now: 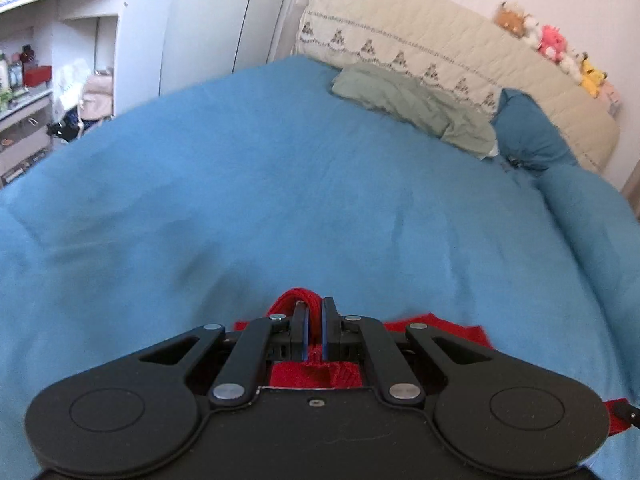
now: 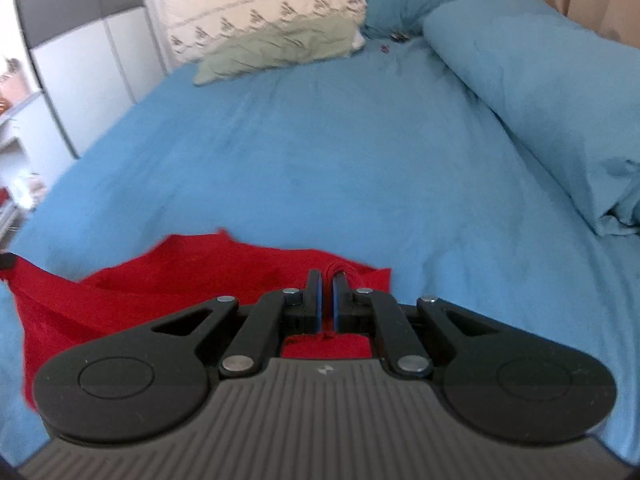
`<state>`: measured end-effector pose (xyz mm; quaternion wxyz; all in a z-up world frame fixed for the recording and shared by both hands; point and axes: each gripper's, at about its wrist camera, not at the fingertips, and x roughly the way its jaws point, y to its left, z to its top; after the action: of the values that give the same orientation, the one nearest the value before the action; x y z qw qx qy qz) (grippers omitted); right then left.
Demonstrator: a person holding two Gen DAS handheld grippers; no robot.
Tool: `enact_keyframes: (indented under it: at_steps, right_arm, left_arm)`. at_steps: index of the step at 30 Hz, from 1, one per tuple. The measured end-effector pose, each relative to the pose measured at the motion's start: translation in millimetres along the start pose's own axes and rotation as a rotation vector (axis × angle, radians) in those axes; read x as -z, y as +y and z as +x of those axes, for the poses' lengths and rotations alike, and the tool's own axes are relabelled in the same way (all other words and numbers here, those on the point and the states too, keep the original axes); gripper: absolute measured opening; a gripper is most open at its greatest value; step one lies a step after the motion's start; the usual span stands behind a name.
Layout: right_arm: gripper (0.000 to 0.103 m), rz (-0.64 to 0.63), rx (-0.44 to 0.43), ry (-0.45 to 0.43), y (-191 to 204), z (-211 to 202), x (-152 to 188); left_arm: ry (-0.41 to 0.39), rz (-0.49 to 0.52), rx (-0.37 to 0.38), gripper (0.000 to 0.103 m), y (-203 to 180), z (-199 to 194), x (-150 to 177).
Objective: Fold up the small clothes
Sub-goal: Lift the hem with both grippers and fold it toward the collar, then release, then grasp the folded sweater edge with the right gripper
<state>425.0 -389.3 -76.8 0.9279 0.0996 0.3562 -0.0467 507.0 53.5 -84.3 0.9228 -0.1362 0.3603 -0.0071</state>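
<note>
Both the left gripper (image 1: 314, 326) and right gripper (image 2: 327, 300) pinch the red knitted garment (image 2: 168, 280) between narrowed fingers low in frame above the blue bedsheet (image 2: 320, 152), seemingly mid-fold, so next calls for carrying the edge across together.

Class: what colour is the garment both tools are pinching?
Red garment, clearest in the right wrist view.

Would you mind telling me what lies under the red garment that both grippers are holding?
The blue bedsheet shows all around the red garment, so it presumably runs beneath. The left gripper and right gripper pinch its edge; their bodies hide much of the cloth and whatever it covers.
</note>
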Motion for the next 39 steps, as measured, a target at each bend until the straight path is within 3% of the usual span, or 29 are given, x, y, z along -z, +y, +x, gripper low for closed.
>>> enact_keyframes:
  at_steps: [7,12,14,15,16,17,18,19,21,22,27,29,33,37,39]
  right_arm:
    - [0.02,0.053,0.03,0.004,-25.1,96.9,10.9]
    - [0.02,0.04,0.039,0.029,-26.6,130.3,17.5]
    - [0.021,0.022,0.038,0.026,-23.9,130.7,19.9]
    - [0.027,0.013,0.04,0.022,-23.1,128.8,21.1]
    - [0.045,0.003,0.037,0.011,-21.6,124.8,21.5]
    - [0.063,-0.005,0.041,0.001,-20.5,121.2,19.5]
    - [0.099,-0.019,0.065,-0.022,-18.6,113.7,18.8]
    - [0.103,-0.04,0.098,-0.077,-16.4,100.7,19.4]
    - [0.103,-0.077,0.094,-0.175,-16.6,75.2,21.9]
    - [0.103,-0.085,0.074,-0.178,-17.4,64.3,22.0]
    - [0.103,-0.136,0.014,-0.198,-15.7,8.4,44.5]
    - [0.103,-0.161,-0.017,-0.155,-13.8,-7.8,61.2]
    - [0.103,-0.206,-0.067,-0.092,-3.1,-31.6,96.8]
    - [0.103,-0.252,-0.003,-0.062,13.0,-51.4,127.1]
    - [0.103,-0.223,0.027,-0.065,15.7,-61.9,136.7]
  left_arm:
    - [0.026,-0.02,-0.049,0.006,5.3,79.0,18.9]
    - [0.004,0.016,-0.065,0.007,4.5,89.1,26.4]
    - [-0.017,0.029,-0.064,0.015,2.0,84.2,25.6]
    - [-0.034,0.039,-0.069,0.037,0.7,77.7,24.2]
    - [-0.054,0.057,-0.079,0.063,-1.7,71.6,19.5]
    - [-0.088,0.081,-0.088,0.073,-3.8,60.7,17.5]
    - [-0.126,0.115,-0.095,0.078,-7.4,46.8,16.1]
    - [-0.153,0.148,-0.099,0.082,-10.7,32.5,14.3]
    - [-0.185,0.212,-0.107,0.09,-17.3,4.5,14.6]
    - [-0.188,0.241,-0.112,0.094,-20.7,-12.1,17.0]
    - [-0.145,0.343,-0.032,0.095,-37.5,-61.1,52.6]
    - [-0.103,0.366,-0.012,0.095,-44.0,-71.6,73.8]
    - [-0.018,0.381,0.056,0.096,-53.9,-81.5,112.9]
    - [0.032,0.34,0.01,0.096,-68.8,-93.4,136.9]
    - [0.039,0.271,0.044,0.096,-73.7,-99.9,146.6]
